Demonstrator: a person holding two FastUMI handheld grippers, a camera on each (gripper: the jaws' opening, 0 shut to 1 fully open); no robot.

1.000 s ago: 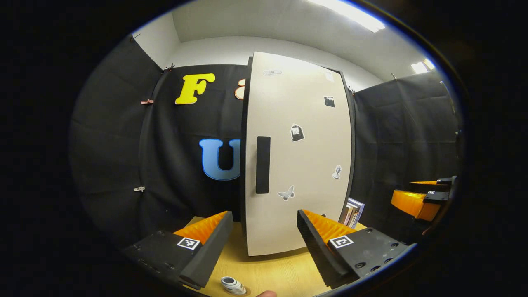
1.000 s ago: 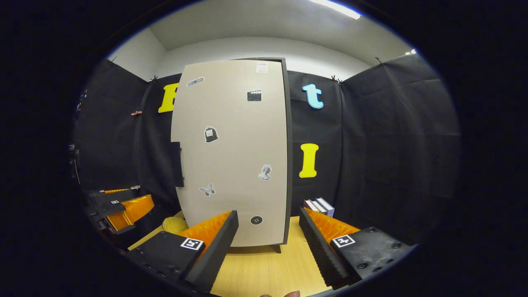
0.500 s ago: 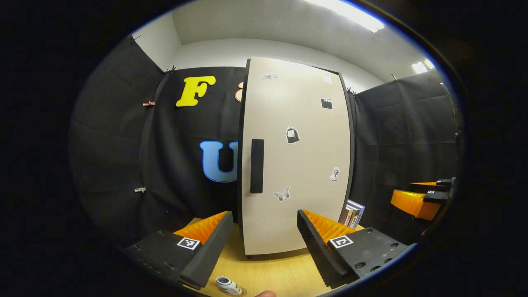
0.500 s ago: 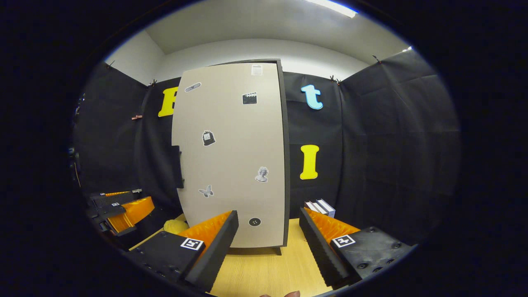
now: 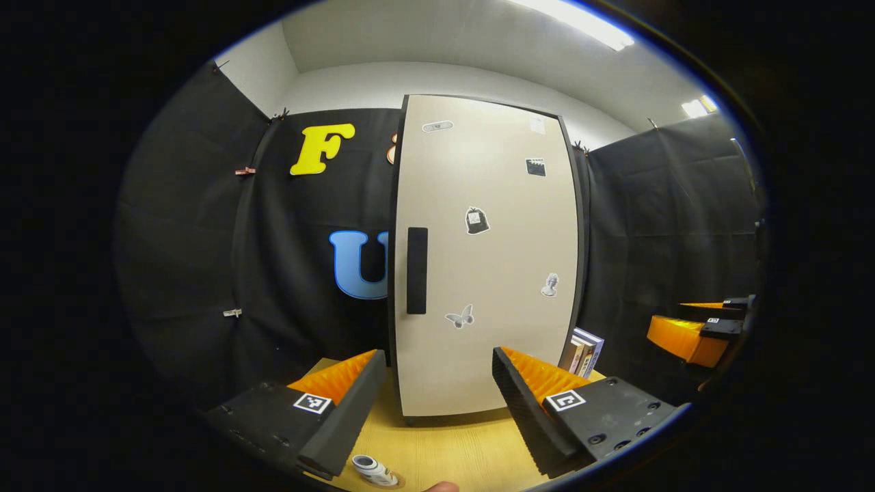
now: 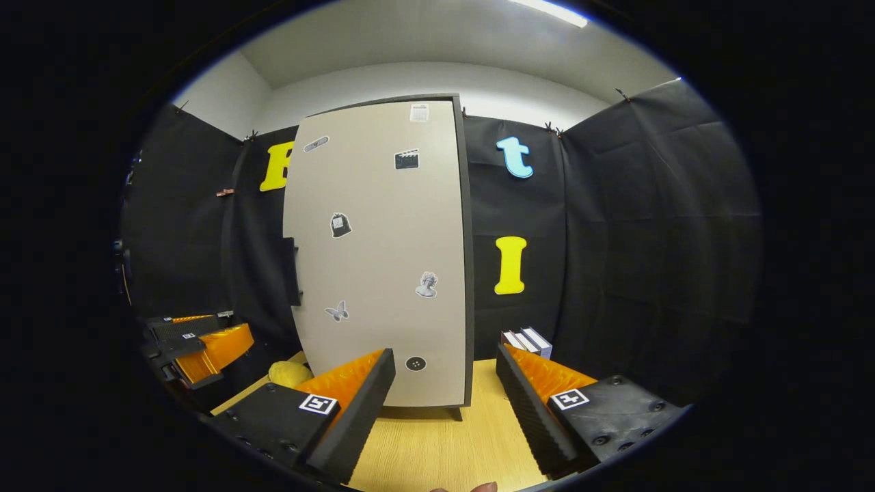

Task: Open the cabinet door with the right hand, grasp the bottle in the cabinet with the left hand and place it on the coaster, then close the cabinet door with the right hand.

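You faced the cabinet (image 5: 485,260), which stood shut on the table (image 5: 444,451), its door (image 6: 383,260) flush and its dark handle (image 5: 416,270) at the door's left edge, with books (image 6: 526,342) just to its right. Your left gripper (image 5: 431,403) and right gripper (image 6: 444,403) both hung above the table before the door, jaws spread wide and holding nothing. The bottle (image 5: 372,470) lay on its side on the coaster (image 5: 393,482) near the table's front edge, just below your left gripper's left finger.
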